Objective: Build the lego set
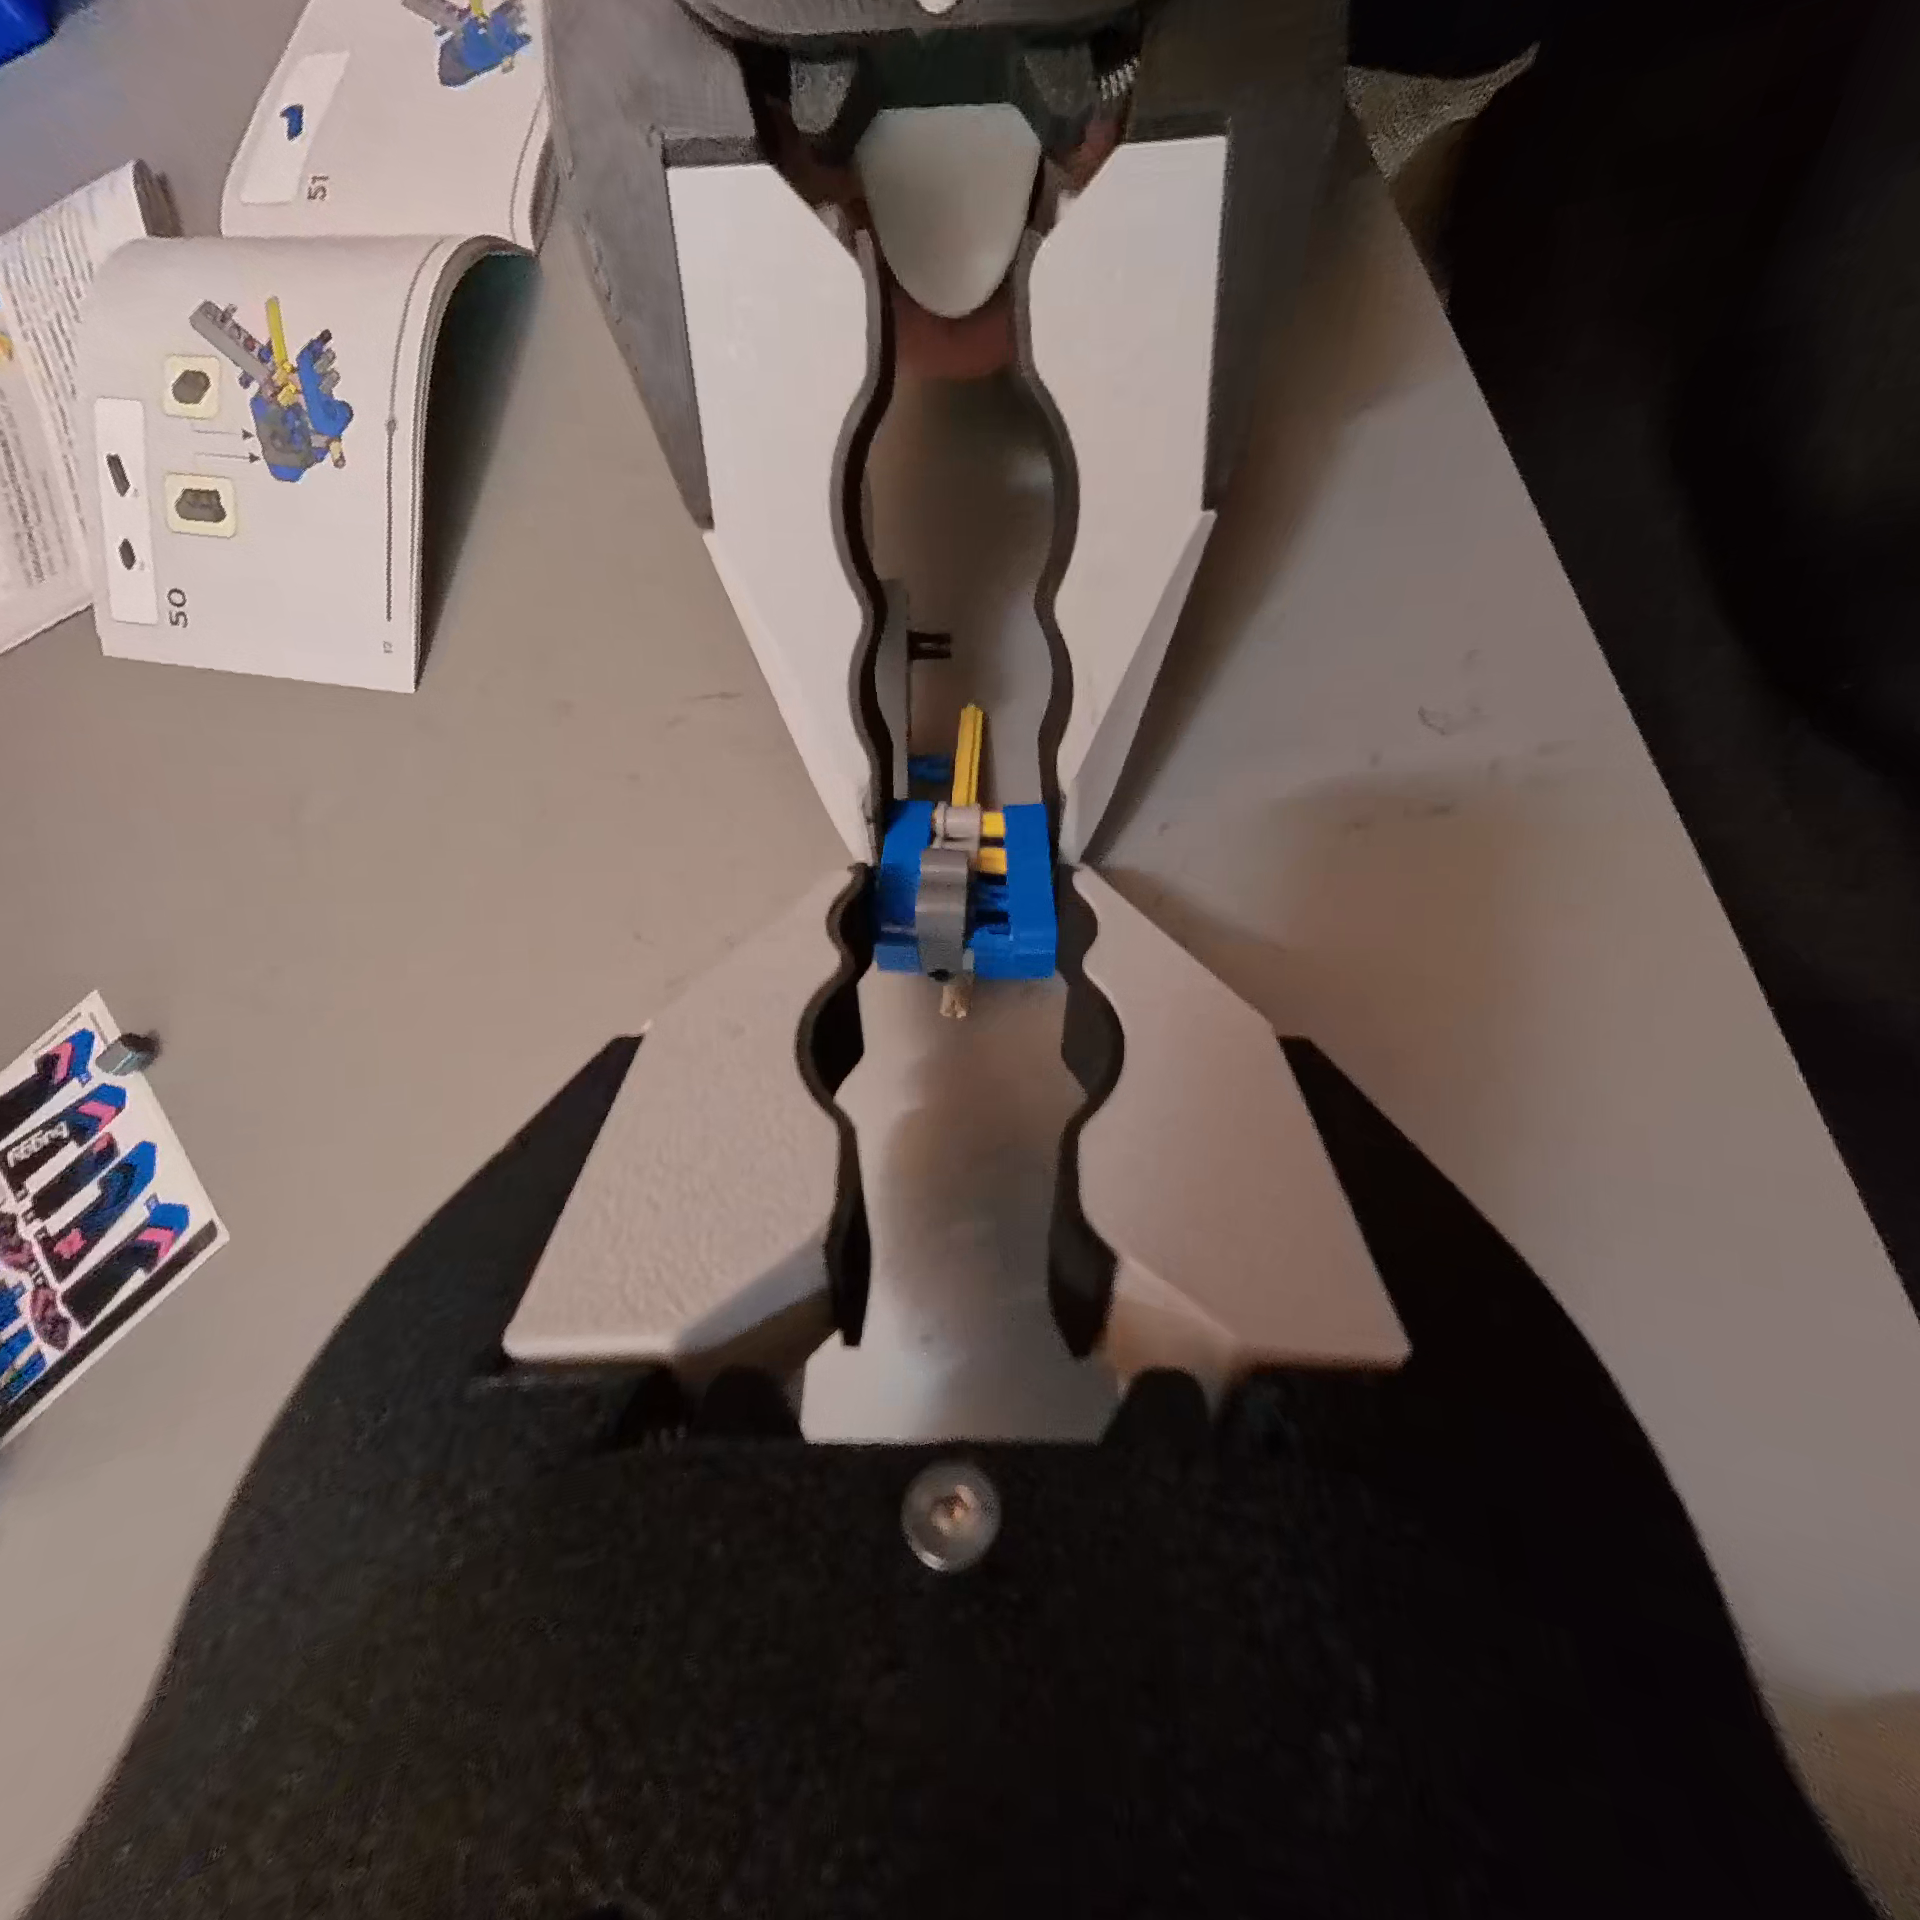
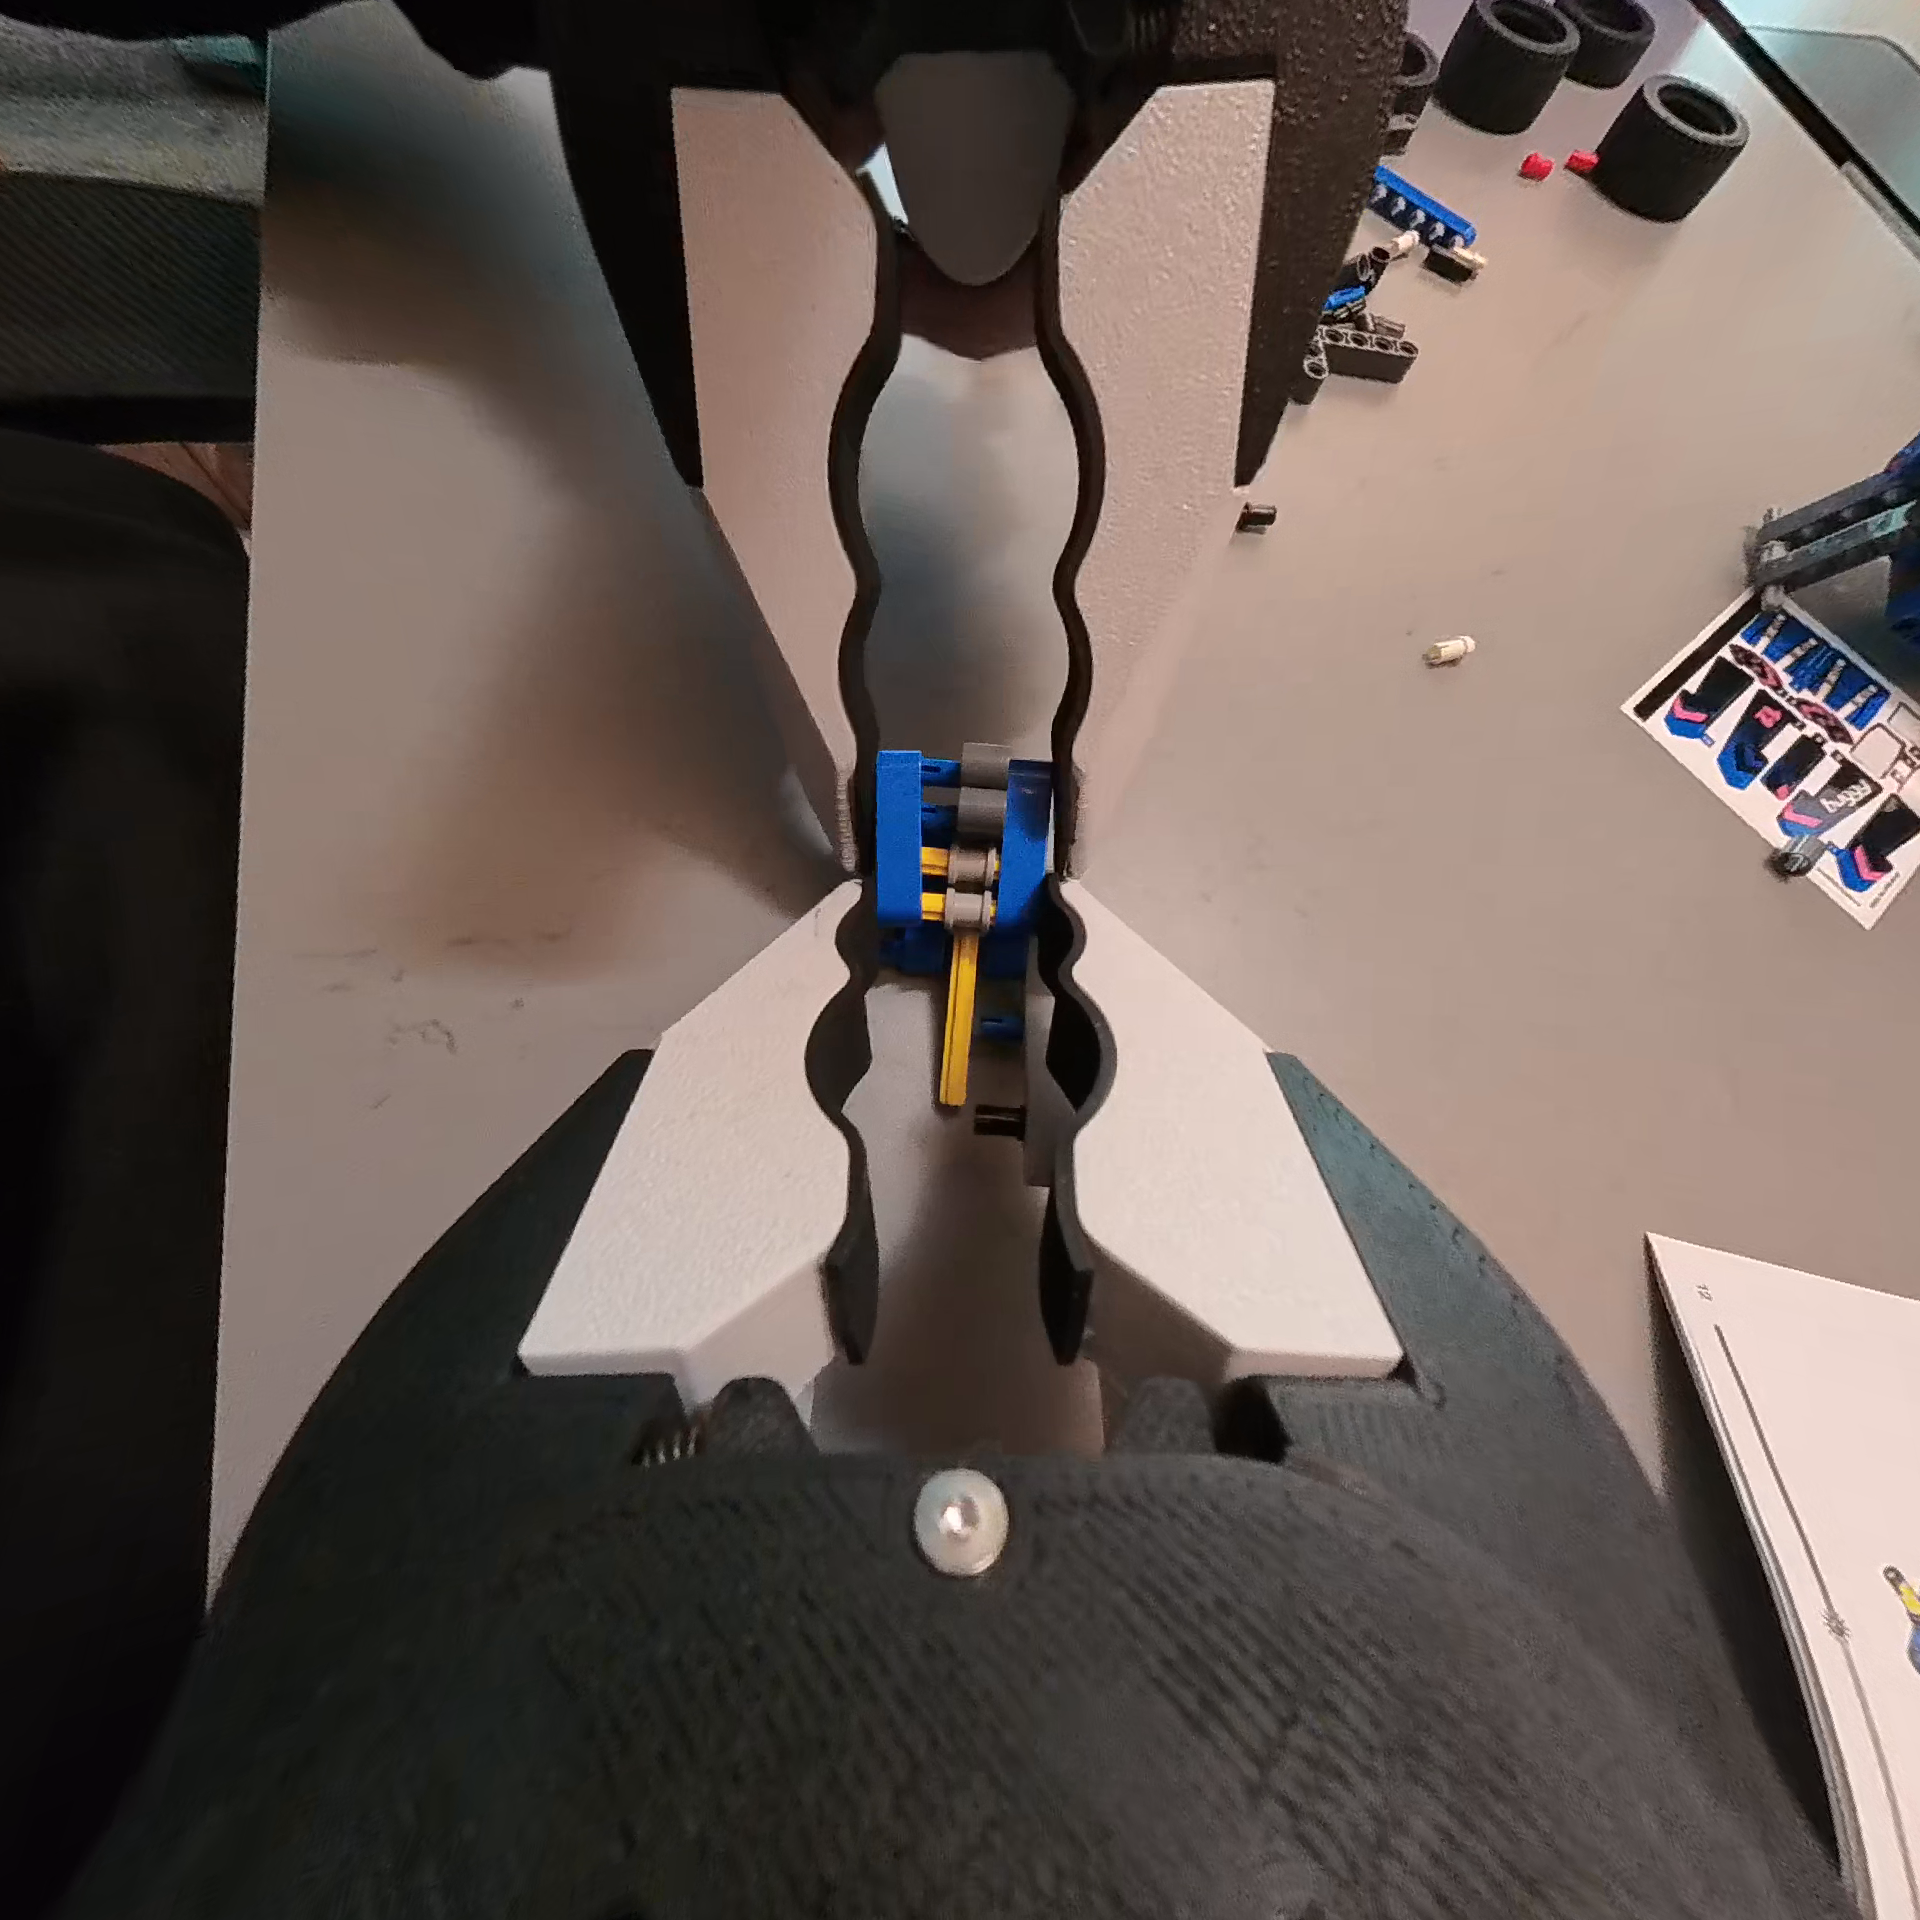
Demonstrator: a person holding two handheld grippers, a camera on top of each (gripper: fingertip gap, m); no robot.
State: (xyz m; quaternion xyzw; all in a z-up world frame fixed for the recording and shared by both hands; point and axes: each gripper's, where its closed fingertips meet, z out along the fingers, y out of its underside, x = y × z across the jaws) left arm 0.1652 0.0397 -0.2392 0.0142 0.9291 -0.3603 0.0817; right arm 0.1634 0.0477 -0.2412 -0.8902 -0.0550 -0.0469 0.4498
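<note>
Left claw (image 1: 964,914) and right claw (image 2: 961,894) met tip to tip above the grey surface (image 1: 468,831), both pinching one blue lego assembly (image 1: 966,899) between their fingertips.

Blue lego assembly (image 1: 966,899) with yellow axle (image 1: 968,753), grey table (image 1: 416,883), black tyres (image 2: 1673,145)

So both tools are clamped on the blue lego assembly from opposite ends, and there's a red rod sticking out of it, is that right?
Nearly. Both the left tool and the right tool are shut on the blue lego assembly, but the rod sticking out is yellow, not red, as the right wrist view shows most clearly.
</note>
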